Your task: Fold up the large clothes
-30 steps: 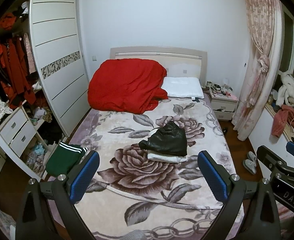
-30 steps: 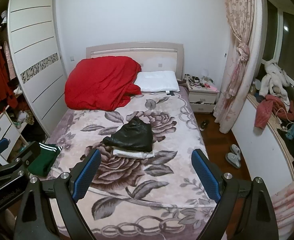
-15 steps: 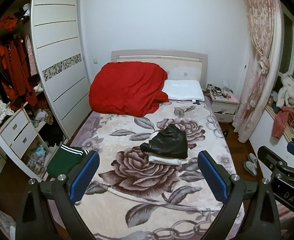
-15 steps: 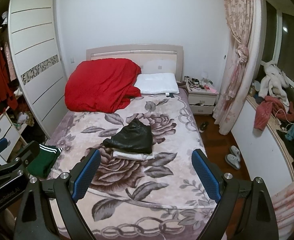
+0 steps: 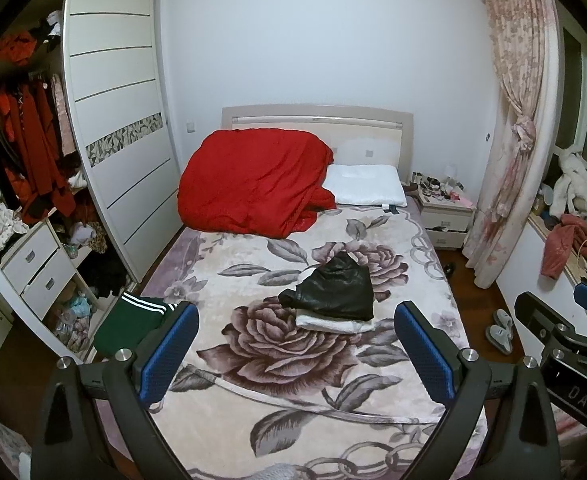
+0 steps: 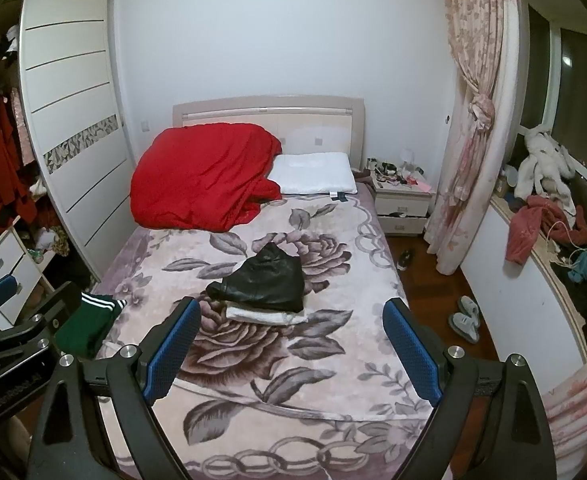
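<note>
A folded black garment (image 5: 335,292) lies on a folded white one (image 5: 333,323) in the middle of the bed; both show in the right wrist view, black (image 6: 263,280) on white (image 6: 265,315). A folded green garment with white stripes (image 5: 129,322) lies at the bed's left edge, also in the right wrist view (image 6: 87,322). My left gripper (image 5: 297,354) is open and empty, well short of the clothes above the foot of the bed. My right gripper (image 6: 291,350) is open and empty beside it.
The bed has a floral blanket (image 5: 293,400), a heaped red duvet (image 5: 253,186) and a white pillow (image 5: 367,184) at the head. An open wardrobe (image 5: 21,184) with drawers stands left. A nightstand (image 5: 445,216), curtain (image 5: 513,160), slippers (image 5: 501,330) and a cluttered ledge (image 6: 553,240) are right.
Both grippers have drawn back and tilted up a little, so the bed and clothes sit slightly lower and smaller in view. The clothes have not moved.
</note>
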Demonstrator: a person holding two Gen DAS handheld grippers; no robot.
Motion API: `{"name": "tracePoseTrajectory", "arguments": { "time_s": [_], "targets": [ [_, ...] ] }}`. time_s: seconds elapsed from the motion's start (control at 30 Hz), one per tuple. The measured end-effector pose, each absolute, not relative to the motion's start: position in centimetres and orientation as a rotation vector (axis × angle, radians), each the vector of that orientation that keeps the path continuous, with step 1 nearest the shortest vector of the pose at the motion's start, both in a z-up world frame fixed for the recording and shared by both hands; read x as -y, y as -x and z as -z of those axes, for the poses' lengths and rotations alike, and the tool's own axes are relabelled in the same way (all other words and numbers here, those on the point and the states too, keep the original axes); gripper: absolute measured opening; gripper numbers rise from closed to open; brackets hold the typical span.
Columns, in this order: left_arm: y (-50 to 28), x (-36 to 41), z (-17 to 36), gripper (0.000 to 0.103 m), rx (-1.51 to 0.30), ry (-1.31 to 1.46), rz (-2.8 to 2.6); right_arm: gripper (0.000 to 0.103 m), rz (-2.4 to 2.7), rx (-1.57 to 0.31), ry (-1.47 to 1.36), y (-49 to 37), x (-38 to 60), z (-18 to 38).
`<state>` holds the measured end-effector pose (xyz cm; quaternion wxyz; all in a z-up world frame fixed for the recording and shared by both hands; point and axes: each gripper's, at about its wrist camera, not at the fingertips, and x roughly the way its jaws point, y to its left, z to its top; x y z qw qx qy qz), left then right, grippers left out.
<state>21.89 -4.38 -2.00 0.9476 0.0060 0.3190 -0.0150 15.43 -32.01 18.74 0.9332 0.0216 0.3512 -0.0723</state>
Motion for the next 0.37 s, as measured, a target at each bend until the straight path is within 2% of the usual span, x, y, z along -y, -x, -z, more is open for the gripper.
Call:
{"name": "tracePoseTrajectory", "arguments": {
  "time_s": [0.37],
  "targets": [
    [-21.62, 4.59, 1.88, 0.1, -0.649, -0.013, 0.037, 0.094, 0.152, -0.714, -0.047, -14.66, 31.57, -18.84]
  ]
}}
